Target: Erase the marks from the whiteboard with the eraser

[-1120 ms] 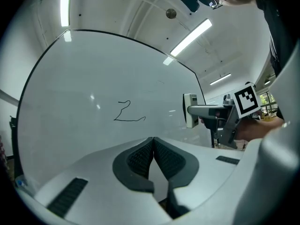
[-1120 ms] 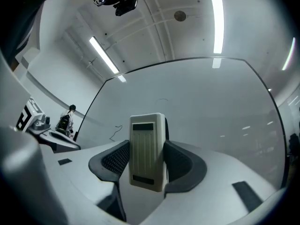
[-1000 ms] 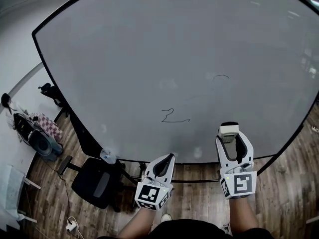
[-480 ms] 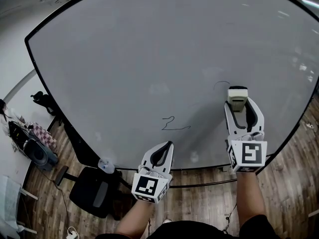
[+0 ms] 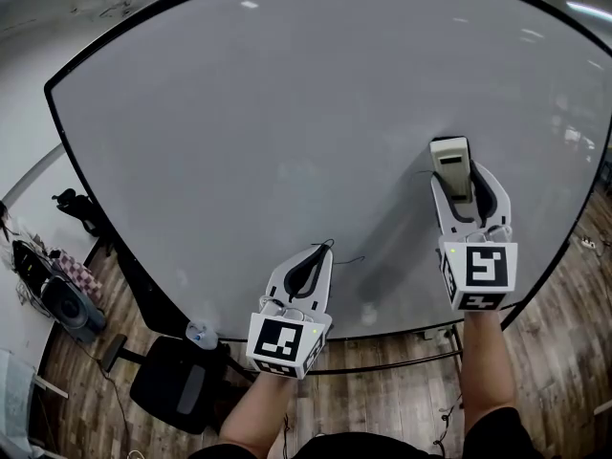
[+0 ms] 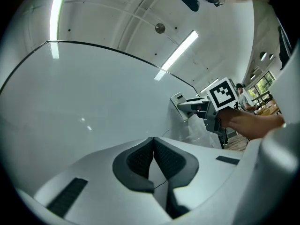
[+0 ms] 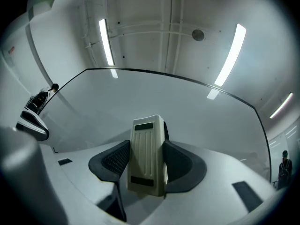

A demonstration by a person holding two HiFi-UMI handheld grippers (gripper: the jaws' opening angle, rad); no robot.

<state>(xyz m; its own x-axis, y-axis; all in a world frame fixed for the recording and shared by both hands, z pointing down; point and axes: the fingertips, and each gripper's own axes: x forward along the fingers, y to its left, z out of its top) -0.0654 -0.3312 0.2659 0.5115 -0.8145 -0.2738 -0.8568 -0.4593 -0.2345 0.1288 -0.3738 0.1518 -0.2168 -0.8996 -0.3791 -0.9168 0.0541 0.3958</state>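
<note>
Whiteboard (image 5: pixel 287 113), upright, is filling most of the head view. The right gripper (image 5: pixel 457 182) is clamping the cream eraser (image 5: pixel 450 159) lengthwise between its jaws, with the eraser's far end apparently meeting the board just beside a faint curved mark (image 5: pixel 421 171). The left gripper (image 5: pixel 323 249), jaws pressed together on nothing, is hovering by the lower squiggle (image 5: pixel 352 259). Judged best: keeping the eraser's face flat, pressing evenly, and sweeping across each mark in overlapping strokes. A dark bag (image 5: pixel 57 299) is lying on the floor, with its contents not showing.

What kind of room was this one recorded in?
Probably an office or meeting room: a large black-framed whiteboard, a black office chair on wood-plank flooring, and long ceiling strip lights.
</note>
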